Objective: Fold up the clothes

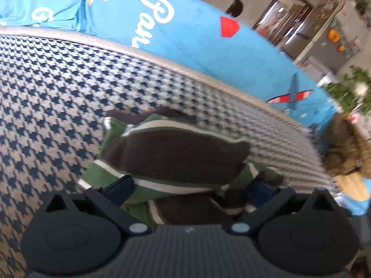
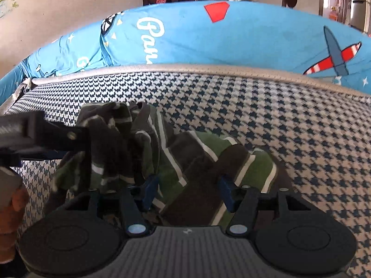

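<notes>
The striped shirt (image 2: 176,153) lies bunched mid-mattress (image 2: 289,125) — the left tongs (image 1: 192,185) pinch it, the right tongs (image 2: 187,192) gape around it — so one tug could crumple it.

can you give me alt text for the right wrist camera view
A green and brown striped garment lies bunched on a houndstooth mat, passing between the right gripper, whose blue pads stand apart. The left gripper reaches in from the left into the bunched cloth; a blue printed sheet lies behind.
</notes>
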